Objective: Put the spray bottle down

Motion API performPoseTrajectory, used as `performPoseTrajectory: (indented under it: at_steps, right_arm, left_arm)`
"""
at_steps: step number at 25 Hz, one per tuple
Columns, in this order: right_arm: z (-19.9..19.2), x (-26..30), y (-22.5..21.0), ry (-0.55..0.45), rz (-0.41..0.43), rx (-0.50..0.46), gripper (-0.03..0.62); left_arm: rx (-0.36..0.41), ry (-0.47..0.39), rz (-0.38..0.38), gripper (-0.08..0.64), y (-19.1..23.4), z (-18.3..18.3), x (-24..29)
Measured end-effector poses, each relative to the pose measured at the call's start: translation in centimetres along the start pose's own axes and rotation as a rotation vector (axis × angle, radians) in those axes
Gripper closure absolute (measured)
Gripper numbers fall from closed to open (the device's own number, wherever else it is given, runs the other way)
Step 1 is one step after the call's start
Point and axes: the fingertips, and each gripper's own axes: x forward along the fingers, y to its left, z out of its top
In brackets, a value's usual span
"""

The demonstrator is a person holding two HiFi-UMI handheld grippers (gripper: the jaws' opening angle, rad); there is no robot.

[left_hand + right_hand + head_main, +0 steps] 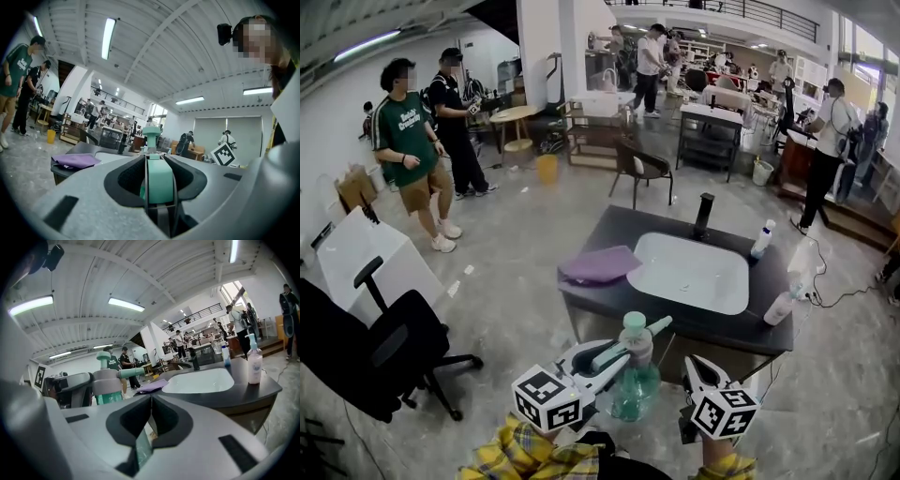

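The left gripper (605, 361) has its fingers (126, 177) closed on the spray bottle (635, 384); the bottle's green top part sits right between them; its round cap pokes up just past the fingertips; its see-through green belly hangs below the fingers, up in the air.

The right gripper (701, 370) is just to the right of the bottle and is not touching it; its fingers (172, 420) are pressed together with nothing between them. Seen from those fingers, the bottle stands upright off to the left; its nozzle points across toward the sink.

Ahead of both sets of fingers is a dark counter (609, 230) with a white sink (694, 272) set in it. A purple cloth (600, 264) lies on the counter ahead of the left fingers; a black tap (703, 216) stands past the sink. A small bottle (762, 239) and a pump bottle (780, 305) stand ahead of the right fingers, on the counter's right side.
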Motion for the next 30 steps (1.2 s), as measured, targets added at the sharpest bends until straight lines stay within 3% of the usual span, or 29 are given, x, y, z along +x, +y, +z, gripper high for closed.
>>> performPoseTrajectory:
  at_steps: [15, 30]
  right_arm:
    - [1.7, 4.1, -2.8, 0.009, -0.016, 0.008, 0.584]
    - [8.3, 16.3, -5.6, -0.008, -0.046, 0.013, 0.584]
  left_arm:
    - [-0.014, -0.01, -0.076, 0.44, 2.9, 2.4, 4.9]
    - [-0.019, -0.067, -0.182, 0.44, 13.3, 10.1, 11.9]
